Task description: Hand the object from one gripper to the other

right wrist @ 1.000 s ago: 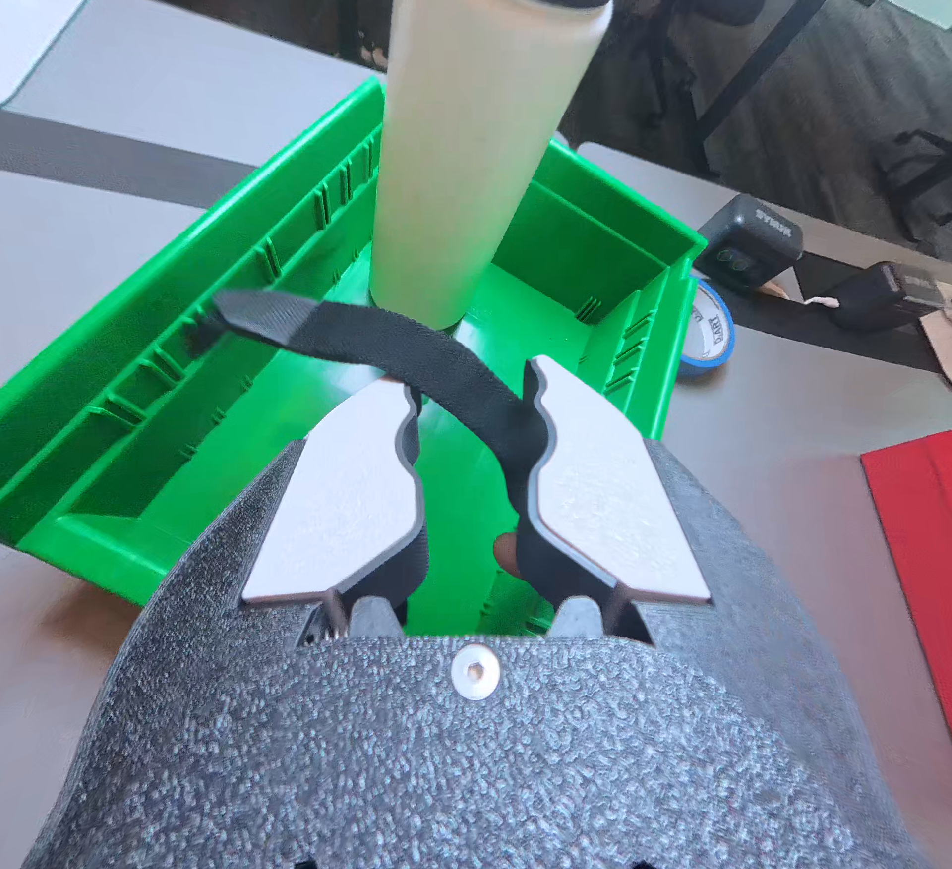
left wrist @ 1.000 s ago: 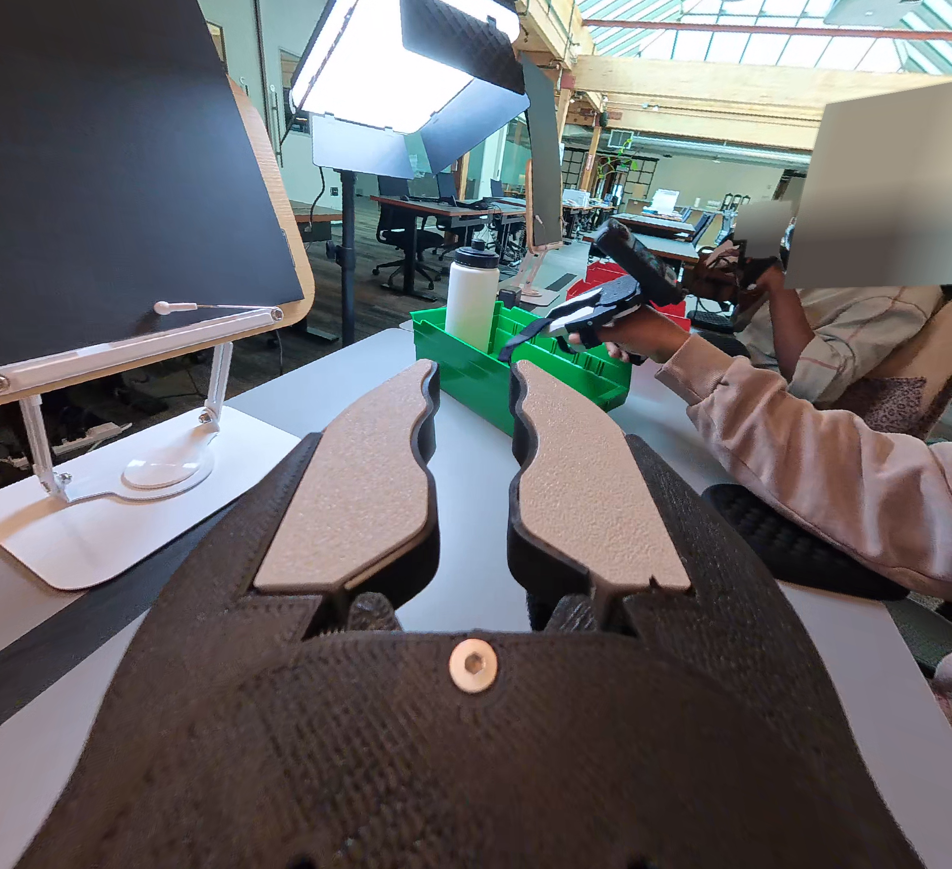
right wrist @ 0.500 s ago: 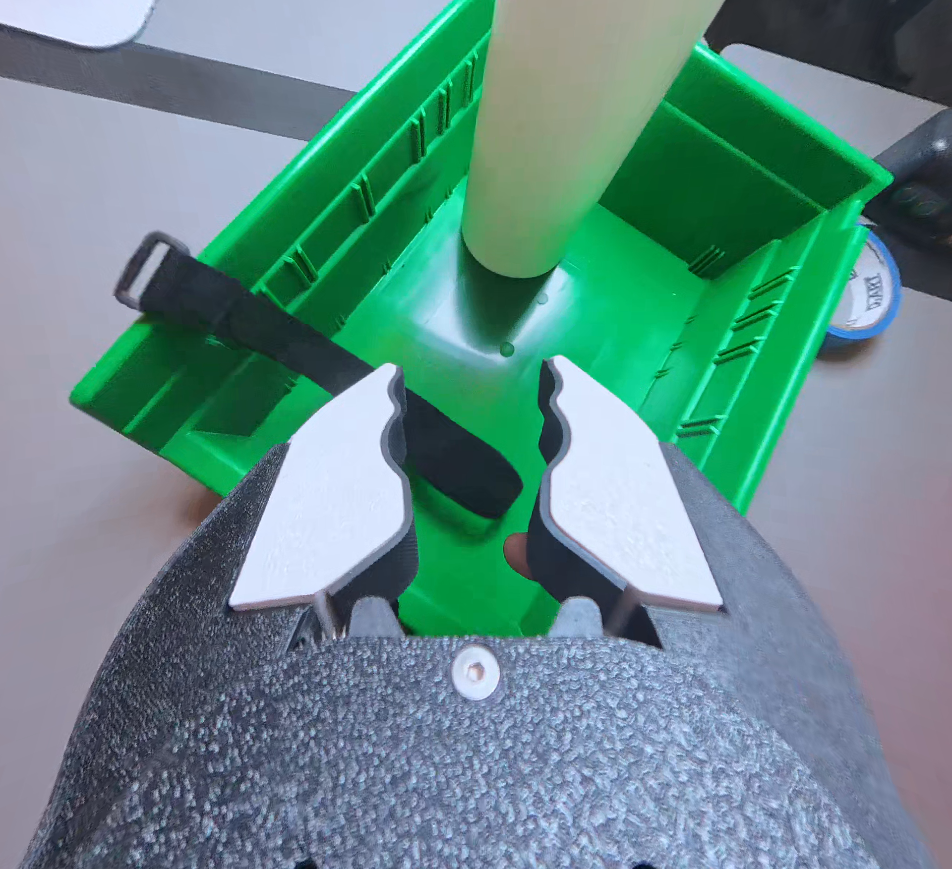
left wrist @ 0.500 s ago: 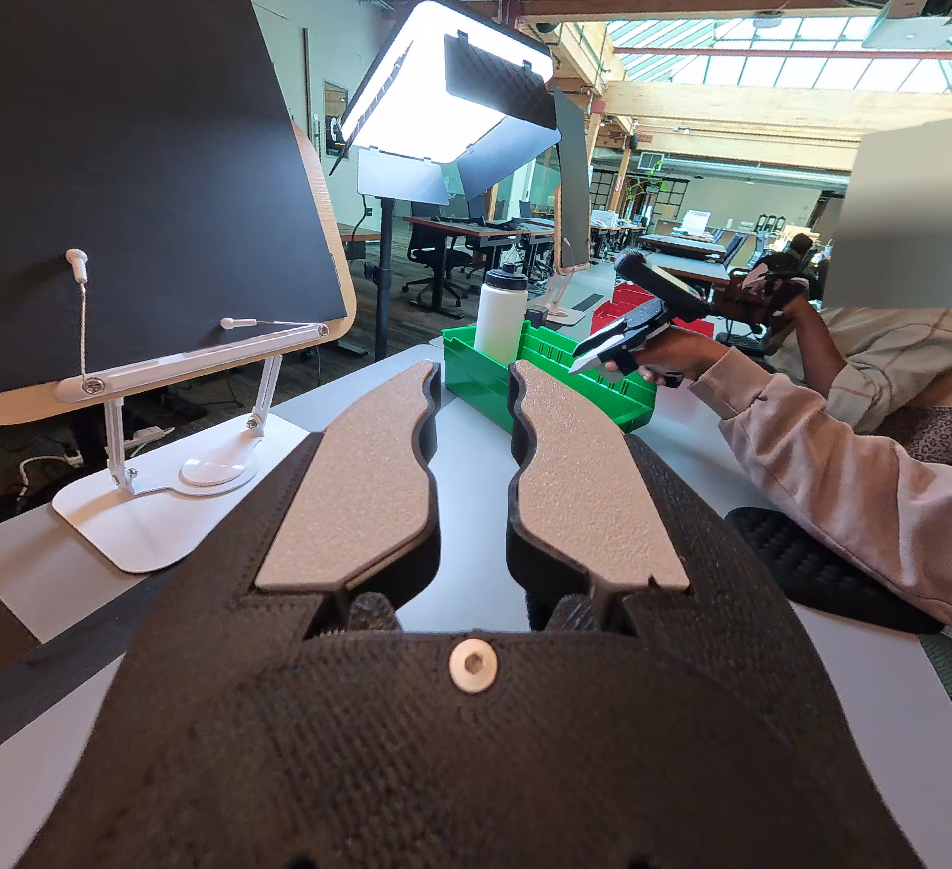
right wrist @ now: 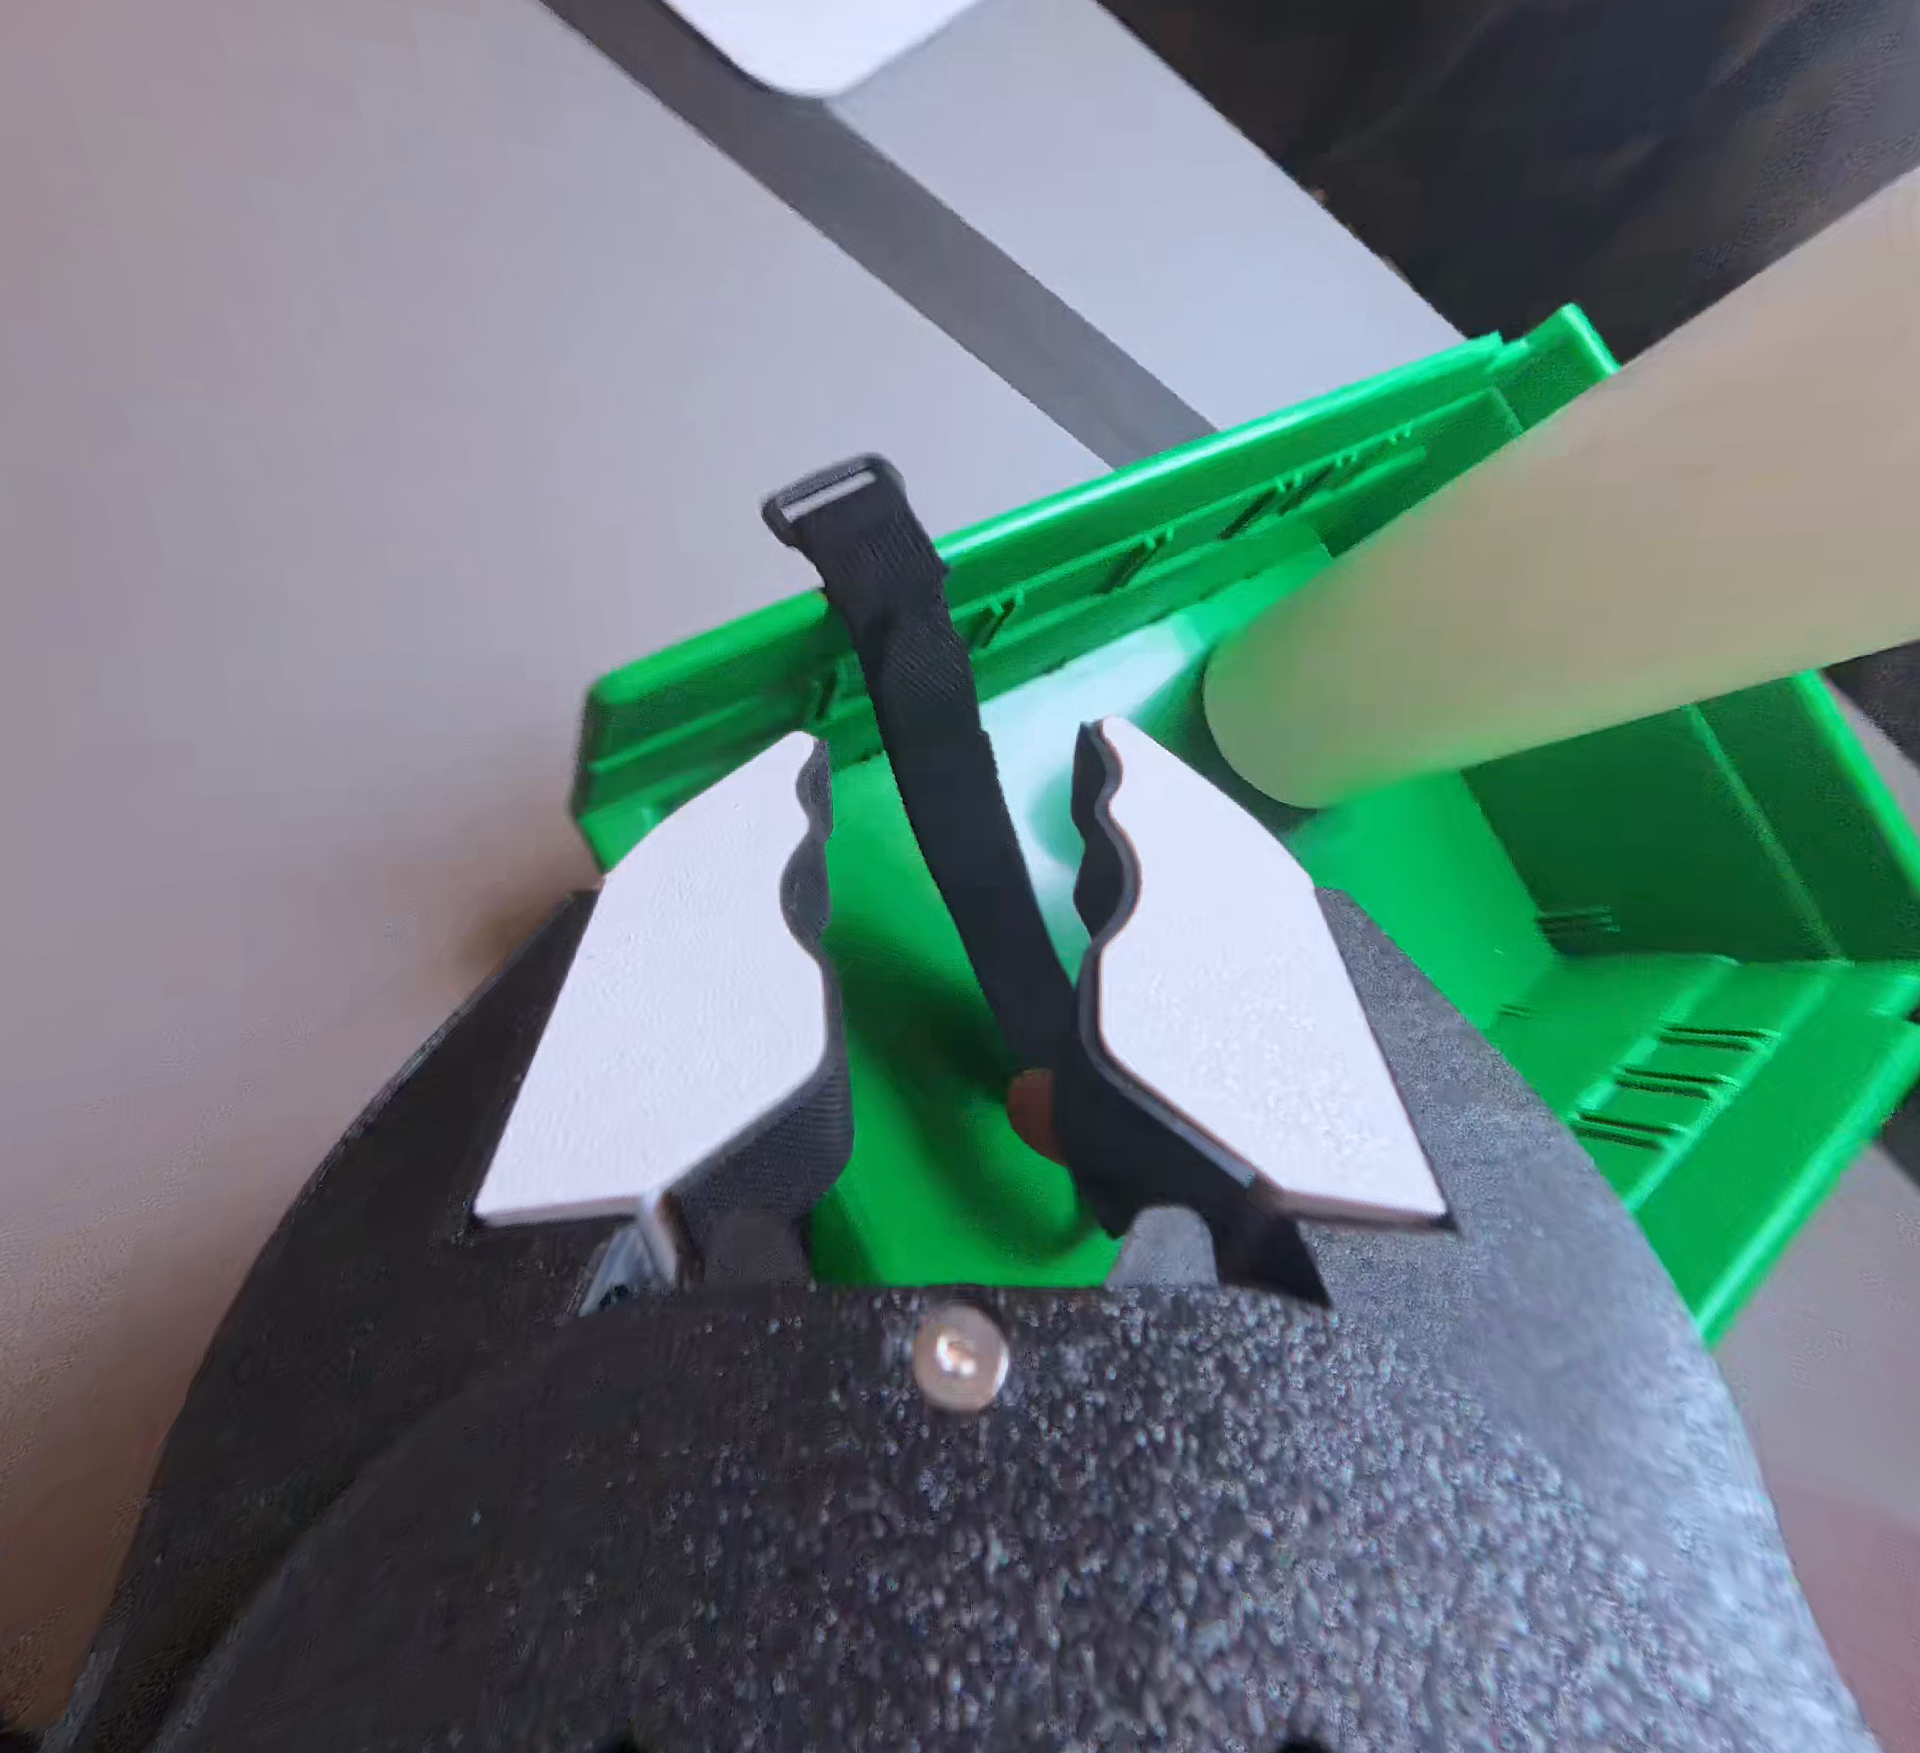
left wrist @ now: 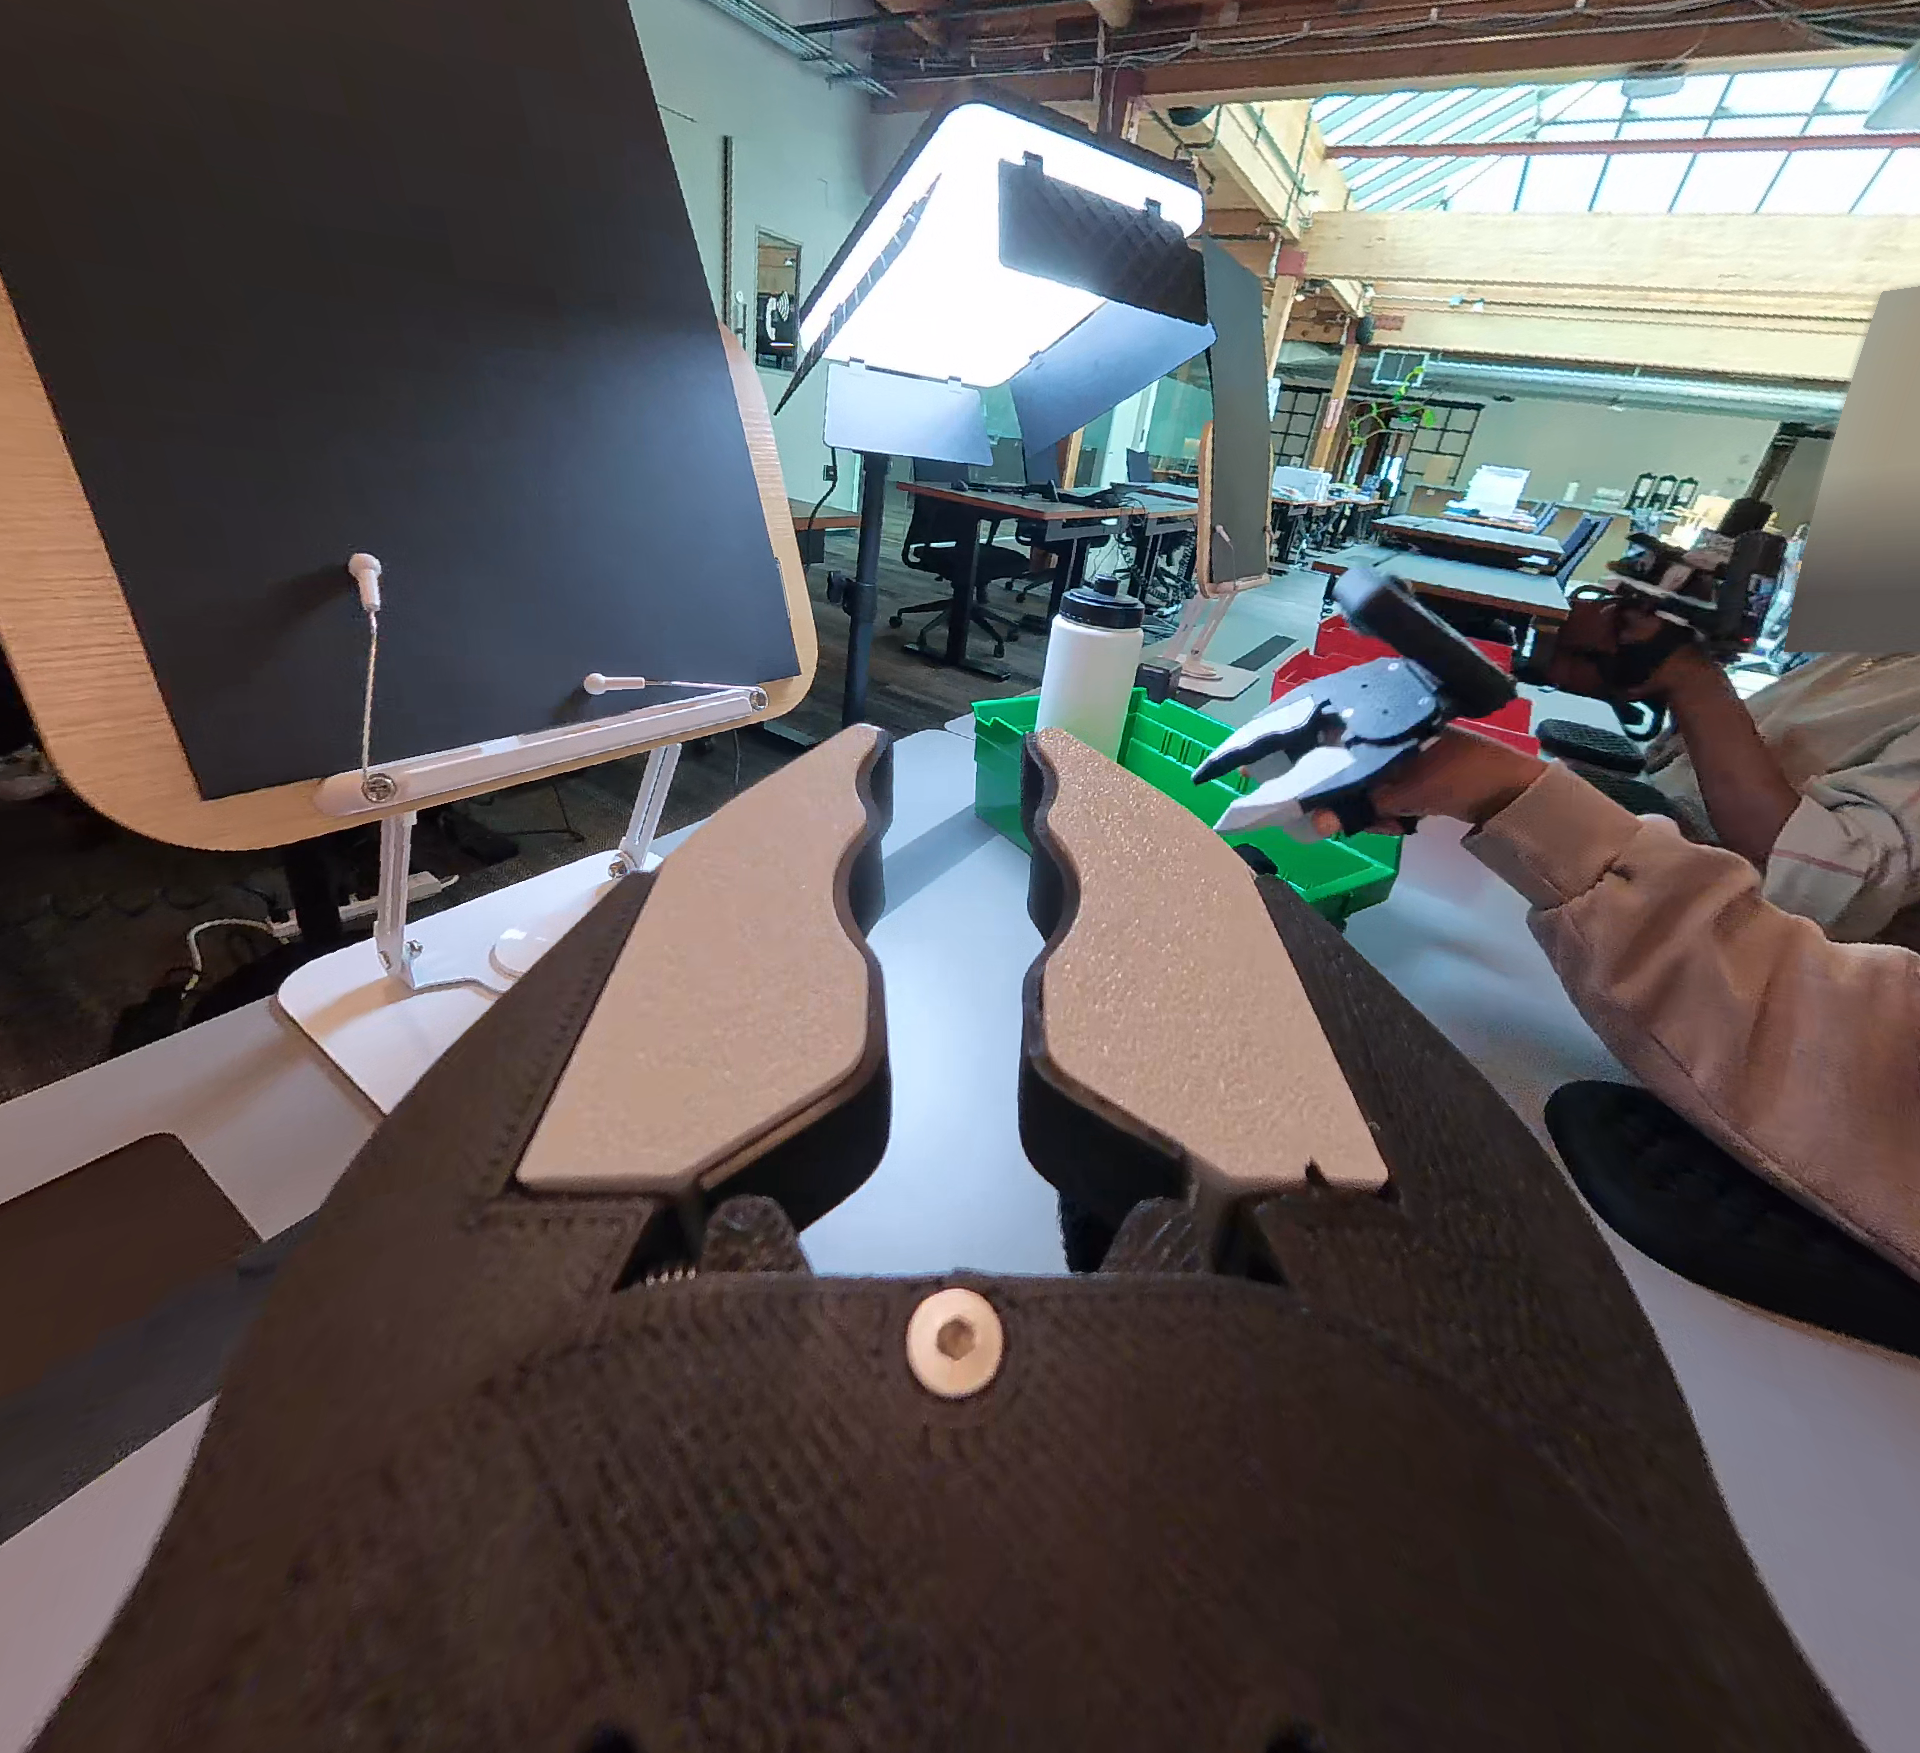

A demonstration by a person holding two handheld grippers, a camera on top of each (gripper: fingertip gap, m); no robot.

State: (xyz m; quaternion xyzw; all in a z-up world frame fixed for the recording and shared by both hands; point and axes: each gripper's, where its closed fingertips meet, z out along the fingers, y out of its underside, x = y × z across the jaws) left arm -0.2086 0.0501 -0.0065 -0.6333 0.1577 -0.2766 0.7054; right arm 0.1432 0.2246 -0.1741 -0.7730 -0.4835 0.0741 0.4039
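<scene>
- Nearest us in the left wrist view, our left gripper [left wrist: 956, 799] hangs over bare grey table [left wrist: 956, 997]; its jaws stand a modest gap apart with nothing between them, and open tabletop runs ahead to the bin.
- To its left, a white stand base [left wrist: 343, 1007] sits at the table's edge, bearing a tilted dark board [left wrist: 364, 301].
- In the right wrist view, our right gripper [right wrist: 945, 747] hovers over the near end of the green bin [right wrist: 1558, 1007], jaws partly apart.
- A black strap [right wrist: 914, 654] lies against the inner face of that gripper's right finger [right wrist: 1226, 997] and reaches forward, its buckle end passing over the bin's far rim; we cannot tell whether it is gripped, since the left finger stands clear of it.
- Inside the bin a white bottle [left wrist: 1091, 685] with a black cap stands upright.
- Beyond the bin, a lit lamp panel [left wrist: 966, 280] hangs over distant desks.
</scene>
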